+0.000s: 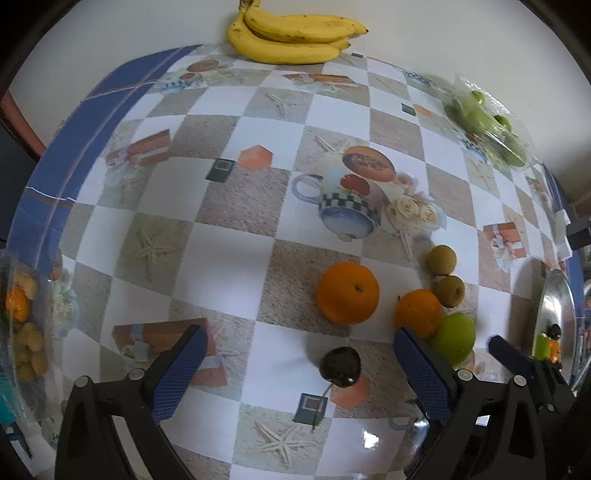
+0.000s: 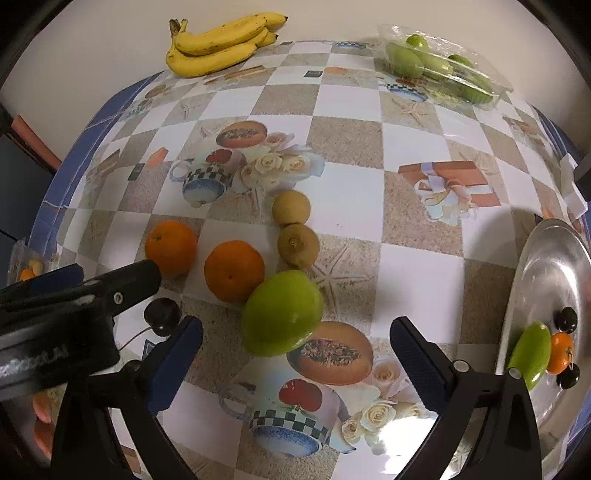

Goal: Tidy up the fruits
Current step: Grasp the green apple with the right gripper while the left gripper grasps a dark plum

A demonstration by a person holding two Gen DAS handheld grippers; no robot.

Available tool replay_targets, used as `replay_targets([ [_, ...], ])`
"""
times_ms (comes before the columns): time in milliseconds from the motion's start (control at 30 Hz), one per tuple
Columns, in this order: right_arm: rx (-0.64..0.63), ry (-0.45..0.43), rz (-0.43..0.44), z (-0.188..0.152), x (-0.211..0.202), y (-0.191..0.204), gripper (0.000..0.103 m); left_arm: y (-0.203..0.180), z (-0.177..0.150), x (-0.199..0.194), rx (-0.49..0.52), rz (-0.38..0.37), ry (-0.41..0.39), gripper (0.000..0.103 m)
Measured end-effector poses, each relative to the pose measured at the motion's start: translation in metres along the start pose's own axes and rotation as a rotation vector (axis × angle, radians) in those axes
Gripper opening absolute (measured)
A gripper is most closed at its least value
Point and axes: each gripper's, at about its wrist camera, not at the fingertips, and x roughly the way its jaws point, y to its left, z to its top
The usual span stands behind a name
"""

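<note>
Left wrist view: the left gripper (image 1: 295, 363) hangs over the patterned table (image 1: 229, 258) with its jaws spread wide and holding nothing. A dark cherry (image 1: 340, 366) with a thin stem lies between the fingertips, slightly right of centre. Just beyond it sit a large orange (image 1: 348, 292), a smaller orange (image 1: 418, 312), a green fruit (image 1: 453, 336) and two brown kiwis (image 1: 446, 273), bunched at the right. Bananas (image 1: 291, 35) lie at the far edge, and bagged green fruit (image 1: 487, 125) lies far right. A clear container (image 1: 22, 325) at the left holds small yellow and orange fruit. The cherry is small, round and glossy, so I judge that closing off-centre could squirt it sideways or pin only the stem.

Right wrist view: the right gripper (image 2: 295, 360) also has its jaws wide apart and empty, with the green fruit (image 2: 282, 313) just beyond and between the fingertips, touching the smaller orange (image 2: 233, 271). A steel plate (image 2: 546, 266) at the right already carries a green fruit, a small orange and dark cherries. The left gripper's body crowds in from the left, near the cherry (image 2: 162, 315). The risk I see is the two tools colliding, or a finger nudging the touching orange and kiwis so they roll.
</note>
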Motion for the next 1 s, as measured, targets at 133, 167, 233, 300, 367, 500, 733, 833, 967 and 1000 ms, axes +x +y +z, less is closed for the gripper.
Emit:
replay_targets([
  [133,-0.018,-0.006,-0.004,0.000,0.002,0.004,0.073,0.003,-0.002,0.001,-0.024,-0.032,0.017,0.093],
  [167,-0.018,-0.008,-0.004,0.000,0.002,0.005,0.070,0.003,-0.002,0.001,-0.029,-0.037,0.018,0.093],
  [233,-0.014,-0.006,0.002,0.000,0.003,0.005,0.055,0.004,-0.002,0.001,-0.030,-0.042,0.020,0.091],
  [300,-0.006,-0.005,0.020,-0.001,0.002,0.004,0.047,0.004,-0.003,0.003,-0.030,-0.053,0.028,0.091],
  [367,-0.001,-0.002,0.028,0.000,0.003,0.005,0.047,0.004,-0.004,0.006,-0.033,-0.065,0.041,0.091],
  [500,0.008,0.006,0.041,-0.003,0.001,0.002,0.047,0.002,-0.007,0.011,-0.027,-0.090,0.064,0.083],
  [733,0.021,0.004,0.039,-0.009,-0.009,-0.005,0.046,-0.006,-0.011,0.017,-0.011,-0.111,0.091,0.061],
  [833,0.019,0.002,0.035,-0.009,-0.012,-0.008,0.044,-0.010,-0.012,0.018,0.000,-0.108,0.093,0.049],
  [967,0.038,-0.004,0.053,-0.008,-0.017,-0.014,0.042,-0.011,-0.012,0.019,0.003,-0.105,0.098,0.037],
  [1000,0.040,-0.008,0.056,-0.008,-0.019,-0.015,0.041,-0.010,-0.012,0.018,0.001,-0.102,0.095,0.032],
])
